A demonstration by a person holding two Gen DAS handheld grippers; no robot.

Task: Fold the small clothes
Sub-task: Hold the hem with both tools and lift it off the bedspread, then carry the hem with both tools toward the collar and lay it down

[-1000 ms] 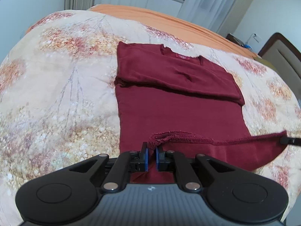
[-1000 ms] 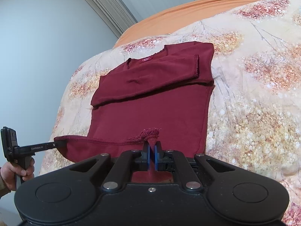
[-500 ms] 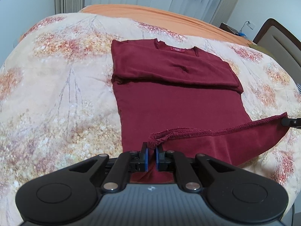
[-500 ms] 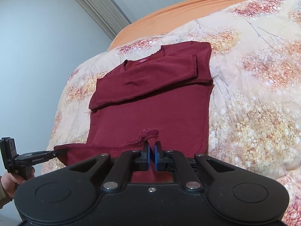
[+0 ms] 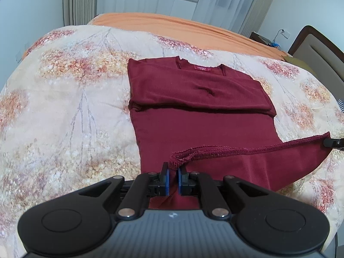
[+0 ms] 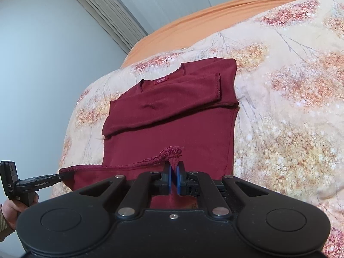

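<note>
A dark red long-sleeved top (image 5: 193,111) lies flat on a floral bed cover, its sleeves folded across the chest; it also shows in the right wrist view (image 6: 172,111). My left gripper (image 5: 173,173) is shut on the left corner of the top's bottom hem. My right gripper (image 6: 173,173) is shut on the right corner of the hem. The hem (image 5: 247,150) is lifted and stretched between the two grippers, above the lower body of the top. The right gripper's tip shows at the right edge of the left wrist view (image 5: 333,143), and the left gripper shows in the right wrist view (image 6: 43,181).
The floral bed cover (image 5: 64,111) spreads around the top. An orange sheet (image 5: 172,21) covers the far part of the bed. A headboard (image 5: 318,51) stands at the right, curtains and a window behind. A hand (image 6: 13,210) holds the left gripper.
Both grippers have risen and moved forward with the hem held taut; the top appears lower and more fully in both views.
</note>
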